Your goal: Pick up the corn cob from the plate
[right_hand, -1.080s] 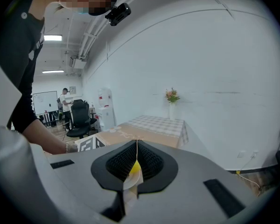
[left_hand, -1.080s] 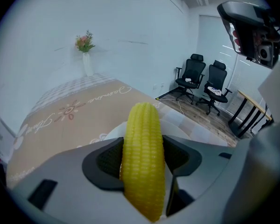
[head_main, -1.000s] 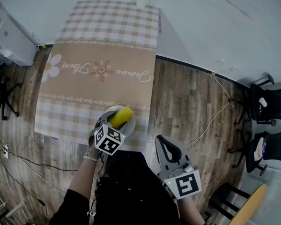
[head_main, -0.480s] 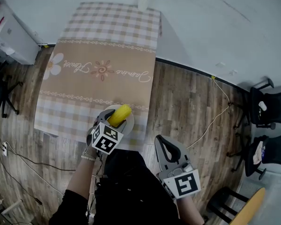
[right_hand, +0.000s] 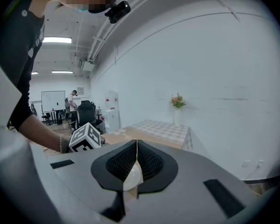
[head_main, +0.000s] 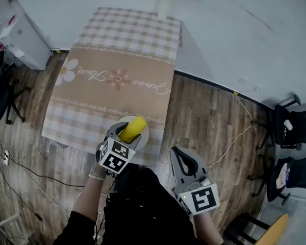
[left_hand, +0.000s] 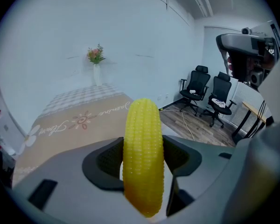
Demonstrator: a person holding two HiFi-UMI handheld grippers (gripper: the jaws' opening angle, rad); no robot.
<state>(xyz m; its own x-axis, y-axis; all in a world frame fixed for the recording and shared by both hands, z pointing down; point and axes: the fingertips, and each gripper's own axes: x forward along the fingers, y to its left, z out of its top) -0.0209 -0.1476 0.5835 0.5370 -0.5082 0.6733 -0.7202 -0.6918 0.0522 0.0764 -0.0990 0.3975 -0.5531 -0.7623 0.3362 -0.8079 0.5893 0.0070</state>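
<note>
At the plate, the left tool clamps the corn cob.

Worktop draped in beige checked cloth; round white plate near front edge, white vase of pink flowers at far edge.

An office: swivel chairs, a whiteboard.

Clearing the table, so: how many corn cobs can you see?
1. The corn cob is clamped in the left claw, over the plate near the table's front edge. No others show.
</note>
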